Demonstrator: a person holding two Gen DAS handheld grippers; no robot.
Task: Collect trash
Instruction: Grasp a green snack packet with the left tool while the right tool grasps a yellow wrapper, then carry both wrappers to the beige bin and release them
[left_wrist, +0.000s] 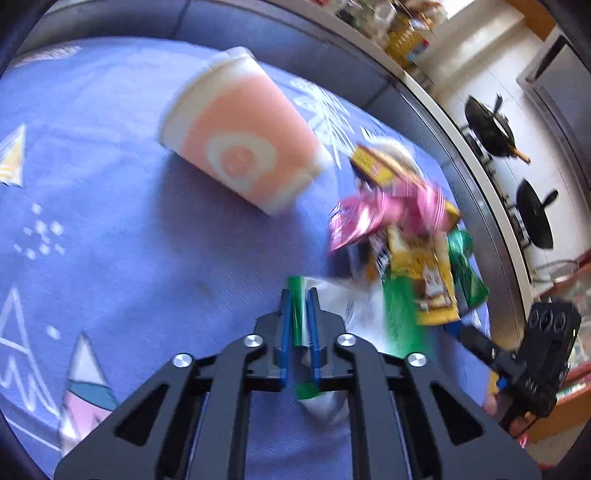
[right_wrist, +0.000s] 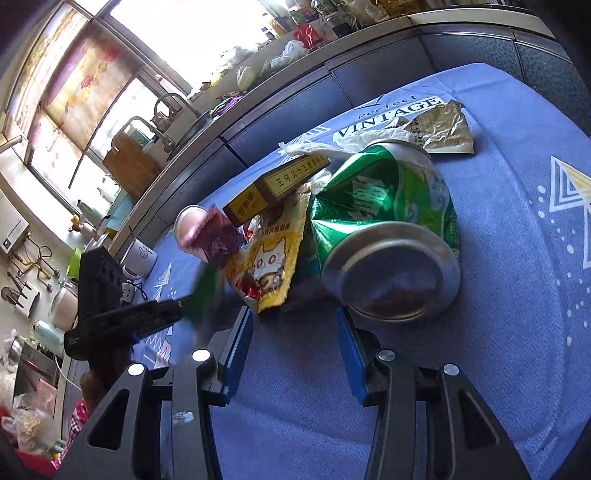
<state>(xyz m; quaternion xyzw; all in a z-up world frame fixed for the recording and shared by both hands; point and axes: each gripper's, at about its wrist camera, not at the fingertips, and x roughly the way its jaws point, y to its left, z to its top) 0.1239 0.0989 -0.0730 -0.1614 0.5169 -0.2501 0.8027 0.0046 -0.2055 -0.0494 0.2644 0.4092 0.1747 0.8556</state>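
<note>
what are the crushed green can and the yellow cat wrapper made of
Crushed green can: looks like thin aluminium, glossy printed paint over bare silvery metal at its round end, with sharp dents and creases. Yellow cat wrapper: probably plastic or foil film, shiny, crinkled and torn open; the exact film can't be told.

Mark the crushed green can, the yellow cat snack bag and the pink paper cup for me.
crushed green can (right_wrist: 384, 199): right wrist view, on its dented green side.
yellow cat snack bag (right_wrist: 267, 267): right wrist view, on the printed cat face.
pink paper cup (left_wrist: 240, 144): left wrist view, on its pink side wall.
</note>
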